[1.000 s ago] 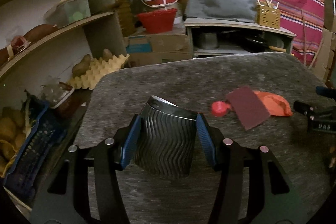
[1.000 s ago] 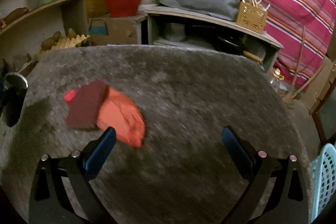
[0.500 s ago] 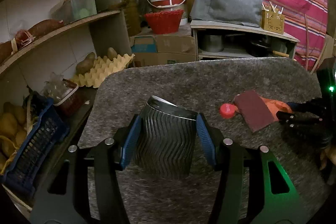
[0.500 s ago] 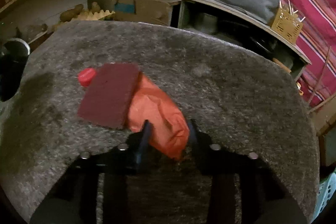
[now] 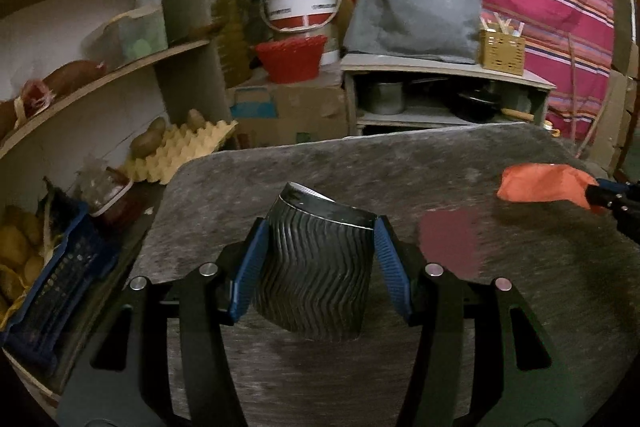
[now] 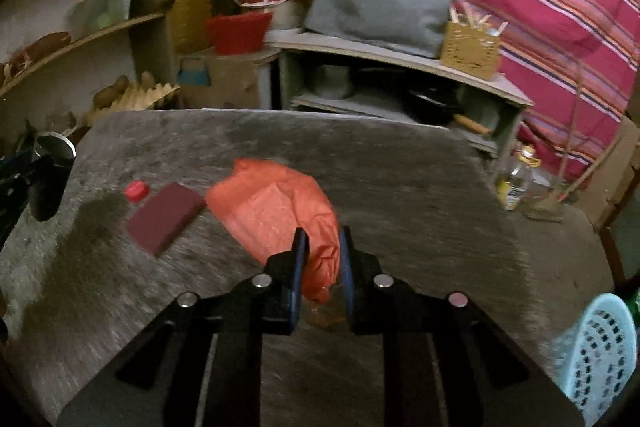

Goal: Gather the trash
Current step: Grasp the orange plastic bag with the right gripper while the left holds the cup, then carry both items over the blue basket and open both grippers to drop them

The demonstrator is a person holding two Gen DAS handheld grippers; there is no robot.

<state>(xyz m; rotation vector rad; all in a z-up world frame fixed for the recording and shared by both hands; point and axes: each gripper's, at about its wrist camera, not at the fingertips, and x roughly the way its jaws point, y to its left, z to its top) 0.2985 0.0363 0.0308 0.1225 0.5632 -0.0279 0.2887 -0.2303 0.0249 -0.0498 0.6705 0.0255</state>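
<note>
My left gripper (image 5: pixel 318 251) is shut on a black ribbed paper cup (image 5: pixel 316 267) and holds it above the grey table (image 5: pixel 400 167). My right gripper (image 6: pixel 322 251) is shut on an orange plastic bag (image 6: pixel 276 211) and holds it lifted off the table; the bag also shows in the left wrist view (image 5: pixel 540 183). A maroon flat pad (image 6: pixel 164 217) and a red bottle cap (image 6: pixel 137 190) lie on the table to the left of the bag. The pad shows blurred in the left wrist view (image 5: pixel 450 243). The cup and left gripper appear at the left edge of the right wrist view (image 6: pixel 48 179).
A light blue plastic basket (image 6: pixel 600 351) stands beside the table at the lower right. Shelves with potatoes and an egg tray (image 5: pixel 180 151) are on the left. A low cabinet (image 5: pixel 440 99), a white bucket (image 5: pixel 300 3) and a red bowl stand behind the table.
My right gripper closed on the orange bag and lifted it off the table, away from the maroon pad. My left gripper still holds the cup.
</note>
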